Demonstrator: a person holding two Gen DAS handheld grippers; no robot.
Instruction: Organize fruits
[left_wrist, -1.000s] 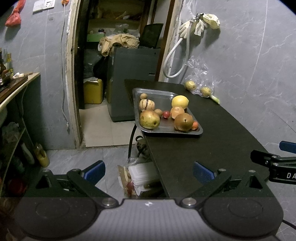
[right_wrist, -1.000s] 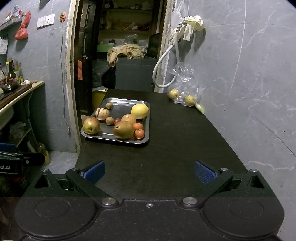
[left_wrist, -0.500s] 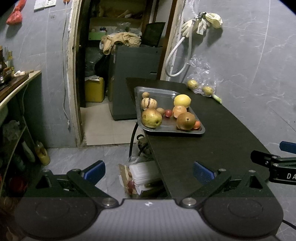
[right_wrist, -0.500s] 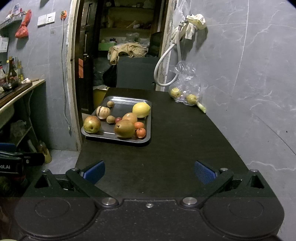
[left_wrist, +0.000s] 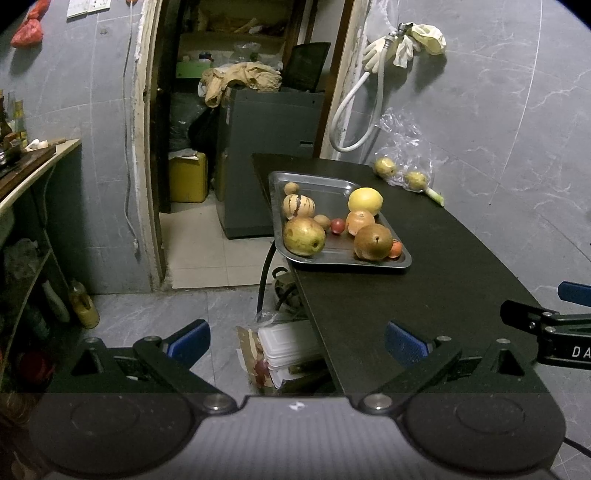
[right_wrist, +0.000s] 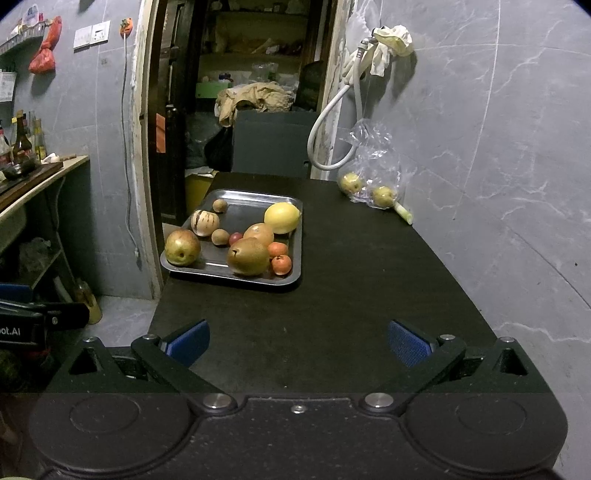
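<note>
Change vs 1 s ago: both views sit a little nearer the tray; fruit layout on it unchanged; we see both grippers as wide open as before.
Left gripper (left_wrist: 295, 338): fingers spread wide, blue pads far apart, nothing betw. them; we hold it off the table's left edge, above the floor.
Right gripper (right_wrist: 298, 339): fingers spread wide, nothing held; we hold it over the near end of the table, well apart from the tray.
Table (right_wrist: 369, 288): black top, runs along the grey wall.
Tray (right_wrist: 255, 207): steel, rectangular, at the table's left edge, far half; all fruit below lies inside.
Yellow citrus (right_wrist: 282, 218): far right of tray, touching the orange-pink fruit (right_wrist: 258, 233).
Brown pear (right_wrist: 248, 256): near right, upright, stem end twd us.
Small oranges (right_wrist: 281, 264): two, just beside the pear, at the tray's right rim.
Apple (right_wrist: 182, 247): near-left corner, yellow-green w/ red blush.
Striped fruit (right_wrist: 204, 222): cream w/ dark stripes, behind the apple.
Small brown fruits (right_wrist: 220, 236): one mid-tray, one at the far-left corner.
Red fruit (right_wrist: 235, 238): small, mid-tray, betw. brown fruit & orange-pink fruit.
Plastic bag (right_wrist: 373, 173): clear, on table by the wall, well apart from tray; two yellowish fruits inside.
</note>
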